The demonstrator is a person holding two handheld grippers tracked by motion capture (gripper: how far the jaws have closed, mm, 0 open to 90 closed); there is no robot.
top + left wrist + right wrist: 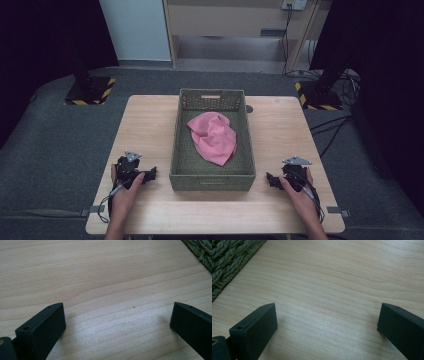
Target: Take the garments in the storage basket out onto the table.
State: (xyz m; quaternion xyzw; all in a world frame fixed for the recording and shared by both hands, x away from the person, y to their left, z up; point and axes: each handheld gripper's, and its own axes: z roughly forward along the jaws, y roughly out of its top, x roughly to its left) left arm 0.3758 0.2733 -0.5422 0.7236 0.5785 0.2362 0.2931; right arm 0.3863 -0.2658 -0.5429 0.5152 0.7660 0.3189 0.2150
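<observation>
Surface (150,115): light wood, fine parallel grain lines, pale beige; basket (212,181): olive-green weave, twisted rope-like strands visible in both gripper views. Cloth (212,137) in it: plain pink, no print. Left claw (150,175) and right claw (272,180): matte black, each with a grey three-cornered plate on top; floor (45,150): dark grey carpet, with black stand bases (90,91) edged in yellow-black hazard stripes.

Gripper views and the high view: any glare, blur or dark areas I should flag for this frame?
High view: evenly lit wooden table, sides of the room near black, picture slightly soft. Left gripper view: pale sheen on the wood between the open jaws, basket corner blurred. Right gripper view: the same sheen, woven basket edge soft, grain sharp farther out.
</observation>
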